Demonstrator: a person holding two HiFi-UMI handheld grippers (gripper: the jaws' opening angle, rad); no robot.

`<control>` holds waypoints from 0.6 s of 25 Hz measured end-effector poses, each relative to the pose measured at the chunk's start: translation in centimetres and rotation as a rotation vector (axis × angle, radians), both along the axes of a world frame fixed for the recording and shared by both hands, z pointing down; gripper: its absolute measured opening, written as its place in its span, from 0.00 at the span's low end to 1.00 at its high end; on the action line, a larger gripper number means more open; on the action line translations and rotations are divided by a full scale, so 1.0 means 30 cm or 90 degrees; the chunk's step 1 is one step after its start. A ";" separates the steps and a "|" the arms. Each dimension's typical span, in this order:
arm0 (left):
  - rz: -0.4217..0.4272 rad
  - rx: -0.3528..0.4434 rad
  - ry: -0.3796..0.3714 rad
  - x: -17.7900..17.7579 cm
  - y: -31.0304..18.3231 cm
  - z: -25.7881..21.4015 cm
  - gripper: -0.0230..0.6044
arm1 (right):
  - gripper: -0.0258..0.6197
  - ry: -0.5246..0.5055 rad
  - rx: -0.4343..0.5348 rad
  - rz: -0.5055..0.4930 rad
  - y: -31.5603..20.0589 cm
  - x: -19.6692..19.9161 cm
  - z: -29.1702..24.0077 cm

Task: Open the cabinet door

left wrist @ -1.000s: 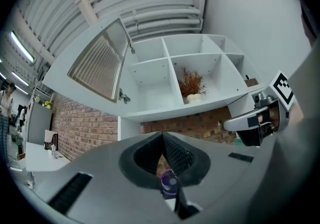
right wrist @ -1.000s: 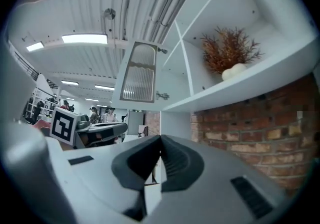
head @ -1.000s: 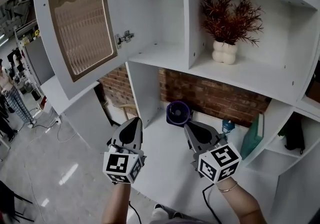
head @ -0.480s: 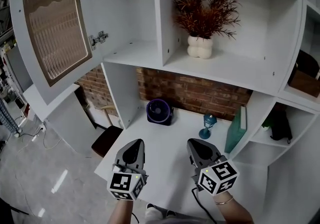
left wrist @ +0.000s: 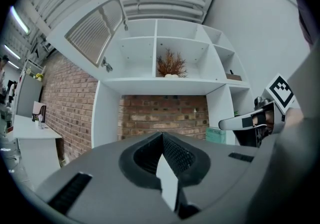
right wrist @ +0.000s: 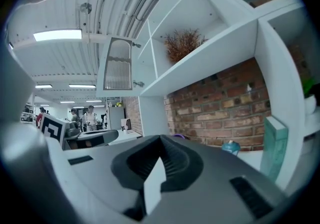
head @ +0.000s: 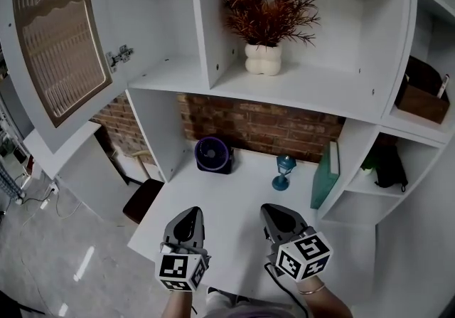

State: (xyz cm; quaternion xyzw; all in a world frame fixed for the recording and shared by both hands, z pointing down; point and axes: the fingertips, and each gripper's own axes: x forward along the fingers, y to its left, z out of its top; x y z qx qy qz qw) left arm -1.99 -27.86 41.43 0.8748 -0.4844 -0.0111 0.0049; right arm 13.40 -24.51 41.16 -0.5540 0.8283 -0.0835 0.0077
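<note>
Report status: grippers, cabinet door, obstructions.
Left gripper shut, empty. Right gripper shut, empty. Cabinet door swung wide open, neither gripper on it. Nothing blocks the door.

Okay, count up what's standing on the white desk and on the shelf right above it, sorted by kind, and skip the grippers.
Potted plant: 1
Purple fan: 1
Blue goblet: 1
Teal book: 1
Total: 4

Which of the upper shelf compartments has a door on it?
The leftmost compartment: its ribbed-panel door hangs swung open at its left. The middle one holds a dried plant, the right one a brown box, and neither shows a door.
</note>
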 end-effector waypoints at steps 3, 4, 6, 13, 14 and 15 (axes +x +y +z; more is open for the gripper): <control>0.008 -0.012 0.002 0.017 0.015 0.013 0.04 | 0.04 -0.006 0.005 0.002 0.013 0.005 0.001; 0.009 -0.010 0.004 0.019 0.019 0.014 0.04 | 0.04 -0.008 0.005 0.004 0.017 0.008 0.003; 0.010 -0.011 0.005 0.023 0.028 0.022 0.04 | 0.04 -0.013 0.003 0.006 0.025 0.011 0.010; 0.009 -0.018 0.010 0.033 0.047 0.028 0.04 | 0.04 -0.021 0.000 -0.010 0.046 0.010 0.021; 0.011 -0.022 0.010 0.036 0.051 0.029 0.04 | 0.04 -0.021 0.000 -0.012 0.047 0.008 0.020; 0.011 -0.024 0.010 0.036 0.053 0.028 0.04 | 0.04 -0.020 0.001 -0.016 0.048 0.006 0.019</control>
